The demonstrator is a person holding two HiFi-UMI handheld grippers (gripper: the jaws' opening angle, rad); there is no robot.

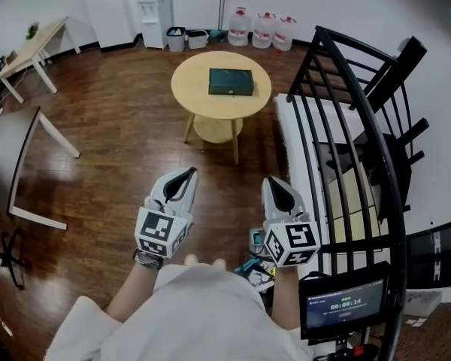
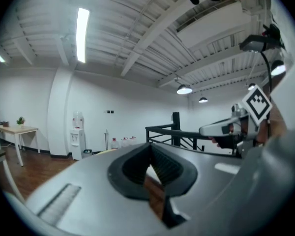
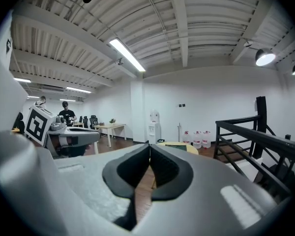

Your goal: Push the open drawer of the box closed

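Approach stage: left gripper and right gripper, both pressed together and empty, hung well short of the box at twelve o'clock. The next move probably needed a long reach to its drawer front.

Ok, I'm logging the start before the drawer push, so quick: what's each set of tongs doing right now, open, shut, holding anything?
Left tongs: shut, holding nothing.
Right tongs: shut, holding nothing.

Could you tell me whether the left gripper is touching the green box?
Apart. The head view shows wooden floor between the left gripper and the round table bearing the green box.
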